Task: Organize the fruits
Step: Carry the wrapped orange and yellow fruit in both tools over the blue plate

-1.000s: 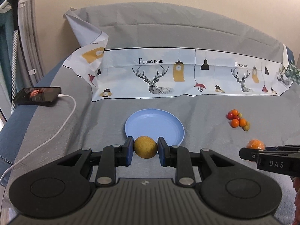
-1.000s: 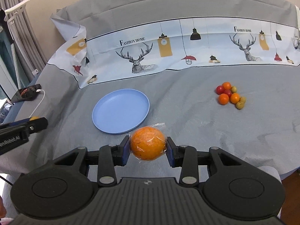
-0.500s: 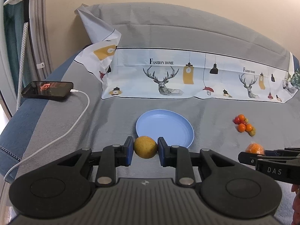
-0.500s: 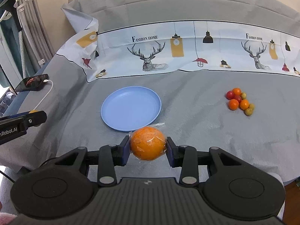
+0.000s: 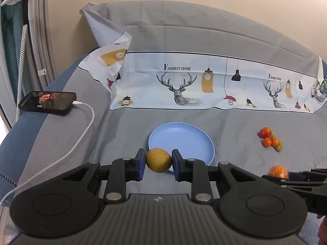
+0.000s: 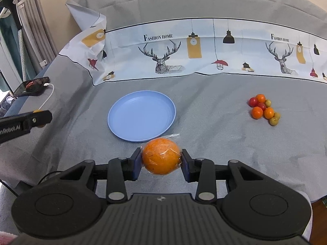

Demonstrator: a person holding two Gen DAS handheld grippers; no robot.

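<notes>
My left gripper [image 5: 158, 161] pinches a yellow-brown pear [image 5: 158, 160], my right gripper [image 6: 161, 160] an orange [image 6: 161, 156] wrapped in clear film (its loose twist sticks up to the right). Just beyond both lies the blue plate [image 6: 122, 110], bare, on the grey cover [image 6: 214, 138]. Ahead and right of the orange sits a cluster of small fruits [image 6: 263, 109]. Far left, a phone [image 5: 48, 103] on a white cable [image 5: 81, 134]. Farthest, a printed cloth [image 6: 204, 49] reads "FASHION HOME"
</notes>
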